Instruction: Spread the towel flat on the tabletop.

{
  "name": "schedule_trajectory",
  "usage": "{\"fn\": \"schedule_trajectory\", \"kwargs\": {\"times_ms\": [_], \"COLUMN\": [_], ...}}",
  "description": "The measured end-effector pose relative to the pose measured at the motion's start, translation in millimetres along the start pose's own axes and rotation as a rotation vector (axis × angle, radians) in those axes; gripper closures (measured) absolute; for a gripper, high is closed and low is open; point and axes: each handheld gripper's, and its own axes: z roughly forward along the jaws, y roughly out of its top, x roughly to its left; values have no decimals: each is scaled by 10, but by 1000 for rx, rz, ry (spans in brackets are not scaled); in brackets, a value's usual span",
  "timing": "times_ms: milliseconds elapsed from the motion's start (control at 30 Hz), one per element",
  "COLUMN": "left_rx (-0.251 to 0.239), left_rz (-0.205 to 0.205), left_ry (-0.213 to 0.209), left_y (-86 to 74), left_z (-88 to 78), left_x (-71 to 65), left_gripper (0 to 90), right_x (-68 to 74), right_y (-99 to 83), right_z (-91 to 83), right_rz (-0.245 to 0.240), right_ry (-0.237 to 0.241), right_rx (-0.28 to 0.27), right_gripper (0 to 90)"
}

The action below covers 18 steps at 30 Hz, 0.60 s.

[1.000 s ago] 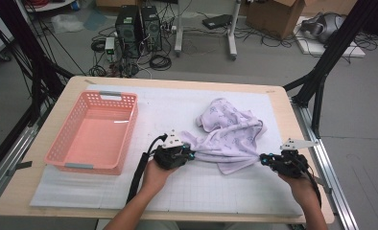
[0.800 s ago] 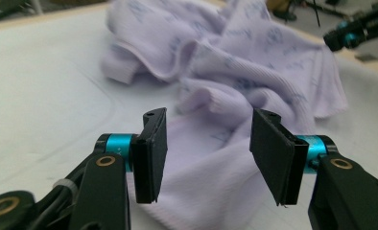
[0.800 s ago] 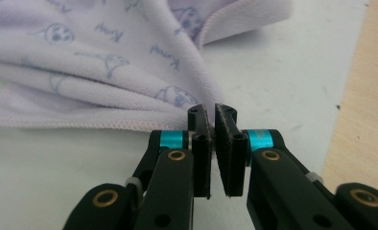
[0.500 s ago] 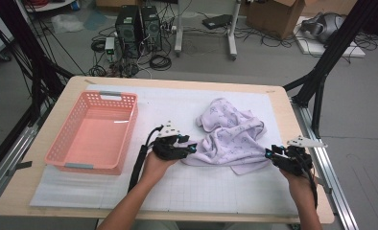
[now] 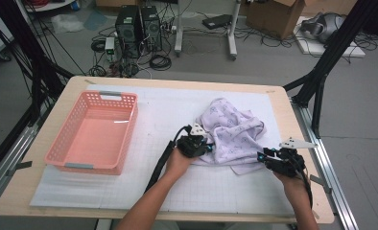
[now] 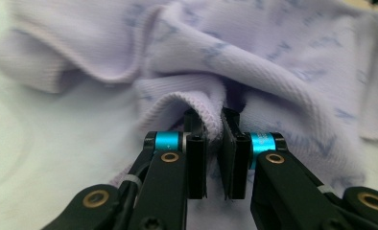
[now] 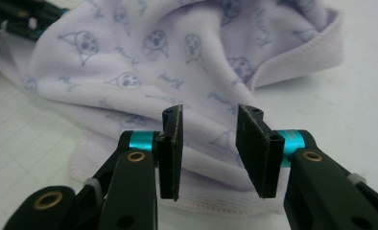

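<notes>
A crumpled lilac cloth (image 5: 235,134) printed with small figures lies on the white mat right of centre. My left gripper (image 5: 207,143) is at its left edge. In the left gripper view its jaws have just been closing and now pinch a raised fold of the cloth's hem (image 6: 211,103) between the pads, left gripper (image 6: 214,125). My right gripper (image 5: 262,156) sits at the cloth's lower right edge. Its jaws have just been opening and stand apart, right gripper (image 7: 209,129), over the cloth (image 7: 153,57), without pressing on it.
A pink plastic basket (image 5: 131,125) with nothing in it stands on the left of the mat. The wooden table edge (image 5: 283,103) runs close behind the cloth. Black frame struts (image 5: 321,76) rise at the right; computers and cables are on the floor beyond.
My left hand slid right into the cloth's edge and its jaws closed on a fold. My right gripper's jaws opened off the cloth's edge. The cloth bunched up more tightly.
</notes>
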Motion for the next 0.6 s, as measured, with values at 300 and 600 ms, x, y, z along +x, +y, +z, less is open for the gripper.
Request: {"fn": "schedule_trajectory", "kwargs": {"times_ms": [300, 600], "left_rx": [-89, -102], "left_rz": [-167, -169], "left_ry": [253, 334], "left_y": [-45, -67], "left_z": [-266, -413], "left_x": [499, 657], "left_gripper": [833, 834], "right_x": [319, 614], "right_y": [20, 19], "right_z": [298, 450], "right_rz": [-47, -204], "right_ry": [182, 164], "right_rx": [85, 170], "right_gripper": [618, 824]}}
